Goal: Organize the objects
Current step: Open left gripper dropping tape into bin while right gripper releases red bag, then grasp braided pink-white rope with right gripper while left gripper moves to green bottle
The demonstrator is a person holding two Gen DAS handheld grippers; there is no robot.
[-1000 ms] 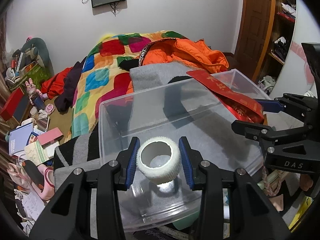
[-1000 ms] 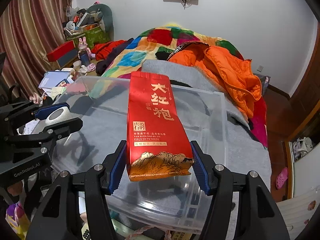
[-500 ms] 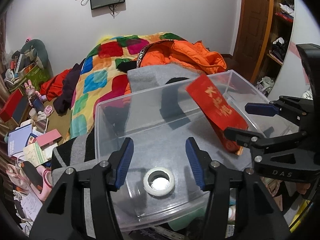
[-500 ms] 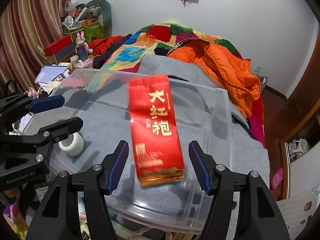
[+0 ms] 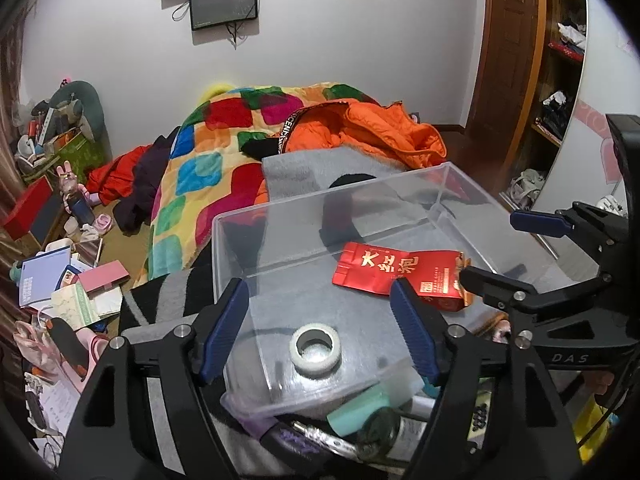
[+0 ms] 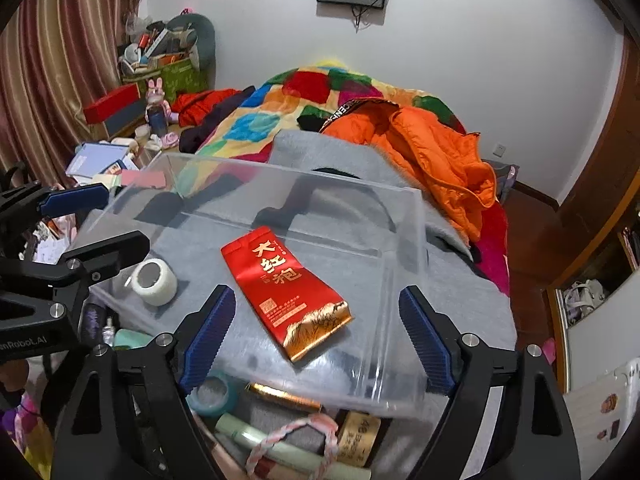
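A clear plastic bin (image 5: 424, 178) (image 6: 416, 240) stands on a grey blanket on the bed. Inside it, a white tape roll (image 5: 315, 346) (image 6: 154, 281) lies on the floor near the front wall. A red foil tea packet (image 5: 400, 276) (image 6: 286, 290) lies flat beside it on the bin floor. My left gripper (image 5: 320, 328) hovers over the roll, jaws opening, nothing pressed between them. My right gripper (image 6: 316, 334) hangs above the packet, jaws opening too, touching nothing. Each gripper shows at the edge of the other's view.
Small items lie under the bin's near edge: a teal tape roll (image 6: 212, 396), tubes, a braided cord (image 6: 292, 436). An orange jacket (image 5: 372, 132) and a colourful quilt (image 5: 224, 148) lie behind. Books and boxes (image 5: 60, 280) clutter the left side. A wooden door (image 5: 508, 60) stands at right.
Both grippers opened wider and drew back and up. The tape roll dropped from the left jaws and the red packet from the right jaws; both now lie on the bin floor.
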